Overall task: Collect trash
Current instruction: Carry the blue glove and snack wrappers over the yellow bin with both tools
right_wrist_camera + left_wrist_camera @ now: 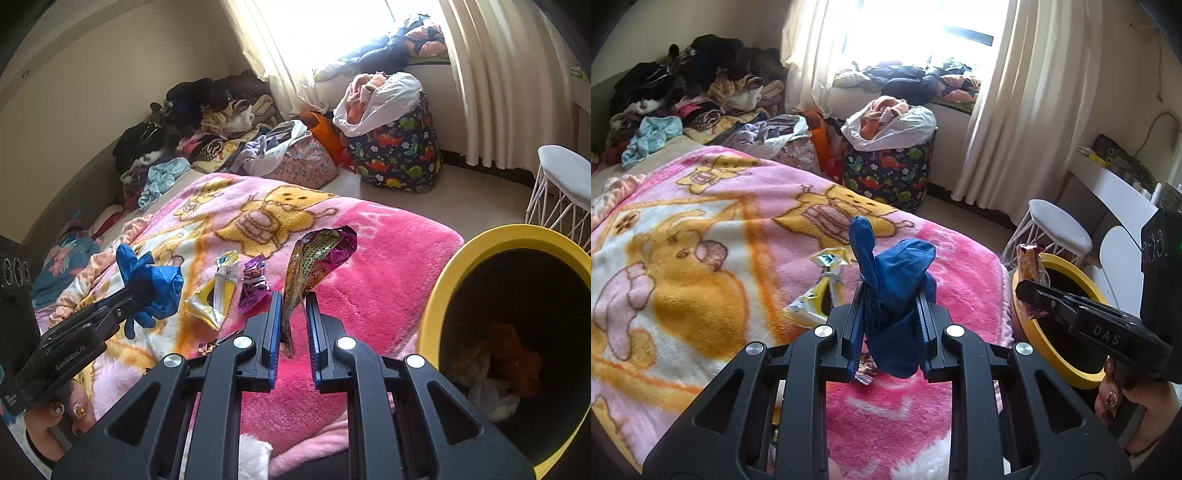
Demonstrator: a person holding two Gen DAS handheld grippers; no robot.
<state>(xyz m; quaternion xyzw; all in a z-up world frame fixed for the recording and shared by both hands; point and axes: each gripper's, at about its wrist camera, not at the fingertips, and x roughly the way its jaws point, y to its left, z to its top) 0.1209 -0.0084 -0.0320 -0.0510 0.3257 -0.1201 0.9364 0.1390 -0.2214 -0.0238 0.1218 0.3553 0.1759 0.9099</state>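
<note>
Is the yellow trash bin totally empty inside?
No, the right wrist view looks into the yellow-rimmed bin, and something orange and something white already lie at its bottom.

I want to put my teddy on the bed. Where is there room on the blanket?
The plain pink blanket between the purple wrapper and the yellow bin is bare. It is crowded around the yellow wrapper, and clothes pile up along the wall.
</note>
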